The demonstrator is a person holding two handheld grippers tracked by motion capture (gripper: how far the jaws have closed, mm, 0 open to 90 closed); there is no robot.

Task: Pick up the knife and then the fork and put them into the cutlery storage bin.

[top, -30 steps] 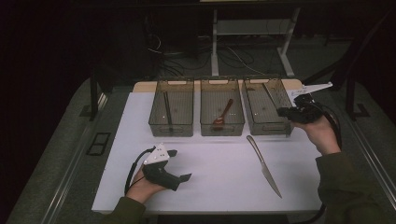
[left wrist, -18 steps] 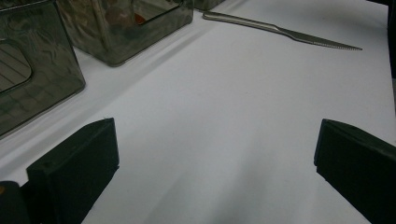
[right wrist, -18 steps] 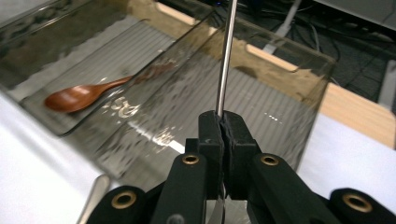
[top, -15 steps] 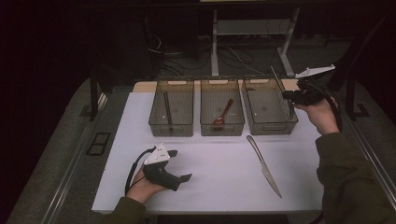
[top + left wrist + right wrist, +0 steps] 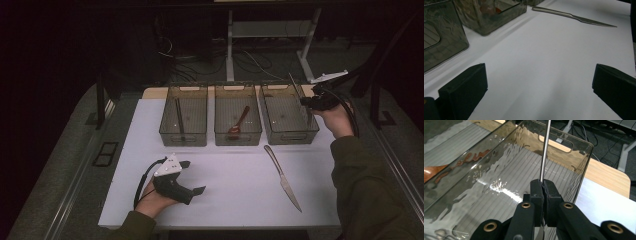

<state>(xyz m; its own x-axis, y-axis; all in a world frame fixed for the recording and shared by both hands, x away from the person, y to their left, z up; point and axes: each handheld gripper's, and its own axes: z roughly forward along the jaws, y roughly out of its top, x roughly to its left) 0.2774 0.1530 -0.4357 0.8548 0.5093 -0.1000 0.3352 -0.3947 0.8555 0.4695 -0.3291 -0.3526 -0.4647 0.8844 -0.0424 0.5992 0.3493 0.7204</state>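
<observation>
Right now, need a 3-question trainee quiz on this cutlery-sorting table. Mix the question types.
1. True or false: the right hand-held gripper is shut on a thin metal utensil above the right bin.
2. What lies in the middle bin?
A. a fork
B. a reddish-brown spoon
C. a pair of scissors
3. Fill in: the knife lies on the white ____, in front of the bins.

Key: 1 true; 2 B; 3 mat. The left hand-held gripper rests open on the mat.
</observation>
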